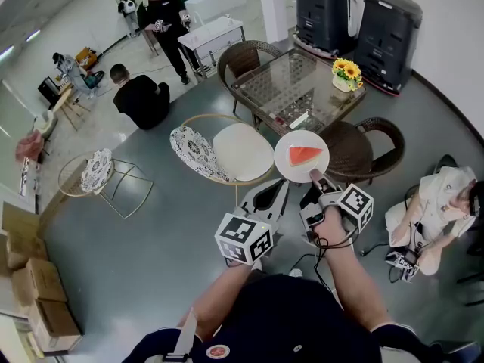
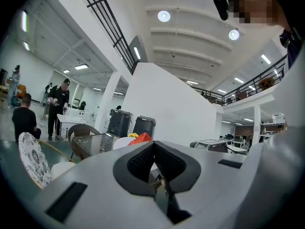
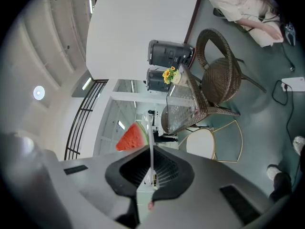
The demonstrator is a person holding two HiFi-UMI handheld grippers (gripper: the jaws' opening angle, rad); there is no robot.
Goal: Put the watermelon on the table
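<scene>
A red wedge of watermelon [image 1: 305, 155] lies on a white round plate [image 1: 287, 163] held in the air, short of the glass table [image 1: 299, 85]. My right gripper [image 1: 315, 176] is shut on the plate's near rim. In the right gripper view the plate [image 3: 150, 142] shows edge-on between the pads, with the watermelon [image 3: 131, 137] on its left side. My left gripper [image 1: 278, 187] hangs just left of the plate, shut with nothing in it. Past its closed jaws in the left gripper view I see the watermelon [image 2: 141, 138].
A pot of sunflowers [image 1: 346, 72] stands on the table's far right corner. Wicker chairs [image 1: 358, 151] [image 1: 243, 55] flank the table, and a cream round chair [image 1: 240, 151] sits below my grippers. A person [image 1: 439, 203] sits at the right. Cardboard boxes [image 1: 38, 293] are stacked left.
</scene>
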